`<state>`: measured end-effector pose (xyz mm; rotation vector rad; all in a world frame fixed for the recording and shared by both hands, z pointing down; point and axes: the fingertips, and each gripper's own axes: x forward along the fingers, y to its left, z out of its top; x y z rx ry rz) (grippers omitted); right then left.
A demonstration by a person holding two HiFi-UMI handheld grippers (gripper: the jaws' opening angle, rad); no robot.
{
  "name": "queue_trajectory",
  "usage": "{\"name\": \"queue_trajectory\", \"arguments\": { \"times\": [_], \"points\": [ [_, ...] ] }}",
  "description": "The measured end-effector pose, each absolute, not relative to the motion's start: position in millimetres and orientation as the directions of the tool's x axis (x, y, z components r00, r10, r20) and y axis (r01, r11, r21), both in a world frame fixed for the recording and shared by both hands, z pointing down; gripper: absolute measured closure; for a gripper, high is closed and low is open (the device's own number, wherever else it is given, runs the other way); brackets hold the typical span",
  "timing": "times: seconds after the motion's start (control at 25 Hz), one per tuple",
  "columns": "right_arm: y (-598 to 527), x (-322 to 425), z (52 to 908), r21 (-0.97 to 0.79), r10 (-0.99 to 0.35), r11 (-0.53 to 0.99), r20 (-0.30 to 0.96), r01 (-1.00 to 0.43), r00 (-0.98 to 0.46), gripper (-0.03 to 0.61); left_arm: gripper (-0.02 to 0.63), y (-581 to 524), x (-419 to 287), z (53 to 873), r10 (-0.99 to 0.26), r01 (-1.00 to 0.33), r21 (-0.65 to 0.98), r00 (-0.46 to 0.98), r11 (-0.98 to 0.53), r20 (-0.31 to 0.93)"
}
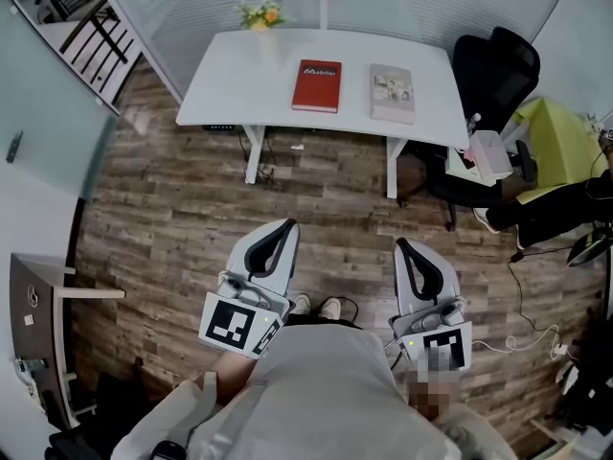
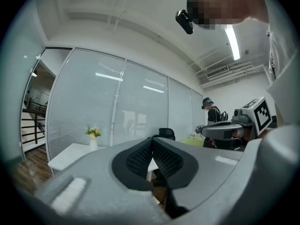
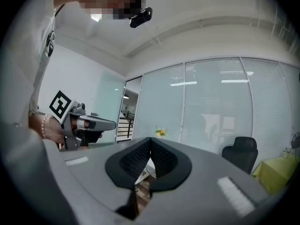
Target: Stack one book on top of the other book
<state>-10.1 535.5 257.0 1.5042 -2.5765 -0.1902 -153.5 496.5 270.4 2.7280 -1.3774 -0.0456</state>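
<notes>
Well ahead, the red book (image 1: 317, 85) lies flat near the middle of the white worktop (image 1: 230, 84), cover up. The pale book (image 1: 392, 92) lies flat just to its right, apart from it, with a strip of bare top between them. Neither book rests on the other. The print on both covers is too small to read.

A small vase of flowers (image 1: 261, 17) stands at the worktop's far edge, left of the red book. A black office chair (image 1: 493, 65) sits off the right end, and beside it is something yellow-green (image 1: 560, 142), possibly a soft seat.

Wood-plank floor (image 1: 192, 209) stretches between the worktop and the person's shoes (image 1: 316, 307).

Both claws hover over that floor, well short of the books and pointing level toward them. The left claw (image 1: 287, 226) is clenched, its ribbed pads pressed together with nothing between them. The right claw (image 1: 400, 245) is likewise clenched and empty.

Frosted glass panels (image 2: 117, 107) run behind the worktop.
</notes>
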Motion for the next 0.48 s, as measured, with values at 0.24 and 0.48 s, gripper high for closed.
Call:
{"name": "queue_trajectory", "arguments": {
  "times": [0.24, 0.48],
  "points": [
    [538, 15, 270, 0.179, -0.866, 0.499, 0.089, -0.848, -0.491, 0.574, 0.611, 502, -128, 286, -0.799, -0.798, 0.11, 0.6, -0.593, 0.037],
    [529, 22, 278, 0.157, -0.86, 0.51, 0.099, -0.845, -0.501, 0.572, 0.611, 491, -116, 289, -0.798, -0.797, 0.109, 0.601, -0.595, 0.044]
  ]
}}
